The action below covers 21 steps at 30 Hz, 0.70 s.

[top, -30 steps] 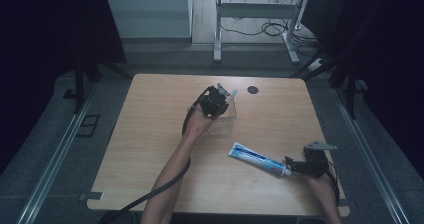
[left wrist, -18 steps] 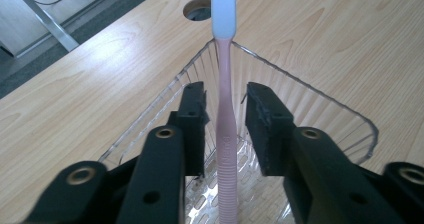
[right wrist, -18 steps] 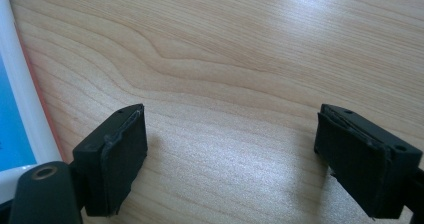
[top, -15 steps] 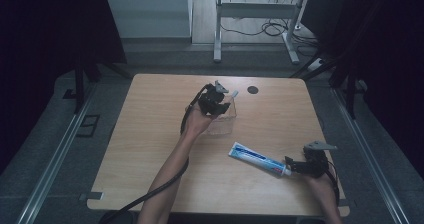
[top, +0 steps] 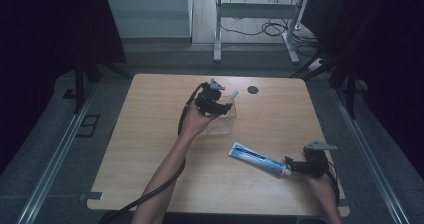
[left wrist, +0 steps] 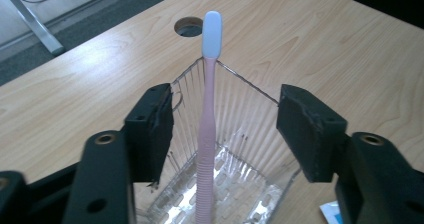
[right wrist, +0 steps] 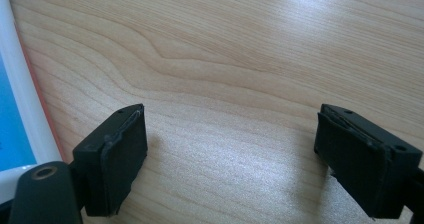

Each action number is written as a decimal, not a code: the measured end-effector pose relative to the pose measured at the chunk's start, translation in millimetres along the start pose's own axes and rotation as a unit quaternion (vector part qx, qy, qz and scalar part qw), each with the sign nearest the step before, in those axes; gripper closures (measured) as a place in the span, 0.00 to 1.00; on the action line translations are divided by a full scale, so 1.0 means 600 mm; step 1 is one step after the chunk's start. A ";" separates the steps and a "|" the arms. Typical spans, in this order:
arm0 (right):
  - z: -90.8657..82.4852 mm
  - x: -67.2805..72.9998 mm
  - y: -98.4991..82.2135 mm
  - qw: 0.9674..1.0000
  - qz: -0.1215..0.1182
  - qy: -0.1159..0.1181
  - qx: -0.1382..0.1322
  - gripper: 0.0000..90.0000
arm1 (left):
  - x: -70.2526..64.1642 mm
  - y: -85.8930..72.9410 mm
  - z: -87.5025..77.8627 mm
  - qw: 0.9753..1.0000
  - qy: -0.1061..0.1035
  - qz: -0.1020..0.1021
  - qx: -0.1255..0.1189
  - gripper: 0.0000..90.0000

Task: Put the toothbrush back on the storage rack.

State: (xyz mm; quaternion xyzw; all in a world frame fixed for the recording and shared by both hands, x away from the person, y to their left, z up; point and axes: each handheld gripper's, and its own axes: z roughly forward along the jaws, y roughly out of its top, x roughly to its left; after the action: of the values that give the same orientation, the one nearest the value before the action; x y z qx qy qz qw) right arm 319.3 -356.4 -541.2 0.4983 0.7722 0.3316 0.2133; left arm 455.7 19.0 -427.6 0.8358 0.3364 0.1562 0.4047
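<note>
A pink toothbrush point(left wrist: 207, 119) with a pale head point(top: 234, 93) stands in a clear ribbed container point(left wrist: 250, 89) at the table's middle back point(top: 222, 123). My left gripper point(top: 222, 105) hovers just above the container. In the left gripper view its jaws point(left wrist: 230, 121) have just been opening and stand apart on either side of the handle, with neither pad touching it. A blue and white toothpaste tube point(top: 257, 159) lies at the front right. My right gripper point(top: 294, 167) sits at the tube's cap end, open over bare wood point(right wrist: 232, 154), with the tube's edge point(right wrist: 12, 124) to its left.
A round cable hole point(top: 253, 89) lies in the wooden table behind the container. The left gripper's cable trails off the front edge point(top: 150, 196). Dark curtains flank the table, and a desk frame with cables stands on the floor beyond.
The left gripper's jaws have spread away from the toothbrush, and the hand has risen slightly above the container. The toothbrush stays standing in the container. The right hand and the tube are unmoved.
</note>
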 end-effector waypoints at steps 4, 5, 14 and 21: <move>0.000 0.000 0.000 1.000 0.000 0.000 0.000 0.15 | -0.001 -0.001 -0.008 1.000 -0.010 -0.006 0.000 0.34; 0.000 0.000 0.000 1.000 0.000 0.000 0.000 0.15 | -0.002 -0.001 -0.010 1.000 -0.011 -0.005 0.001 0.33; 0.000 0.000 0.000 1.000 0.000 0.000 0.000 0.15 | -0.008 -0.009 -0.034 1.000 -0.015 -0.009 -0.005 0.23; 0.000 0.000 0.000 1.000 0.000 0.000 0.000 0.15 | -0.010 -0.019 -0.056 1.000 -0.023 -0.010 -0.007 0.18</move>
State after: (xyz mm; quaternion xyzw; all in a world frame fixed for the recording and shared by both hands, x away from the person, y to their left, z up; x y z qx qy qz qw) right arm 319.2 -356.3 -541.2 0.4983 0.7722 0.3316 0.2134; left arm 428.7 39.2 -415.4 0.8328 0.3343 0.1356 0.4200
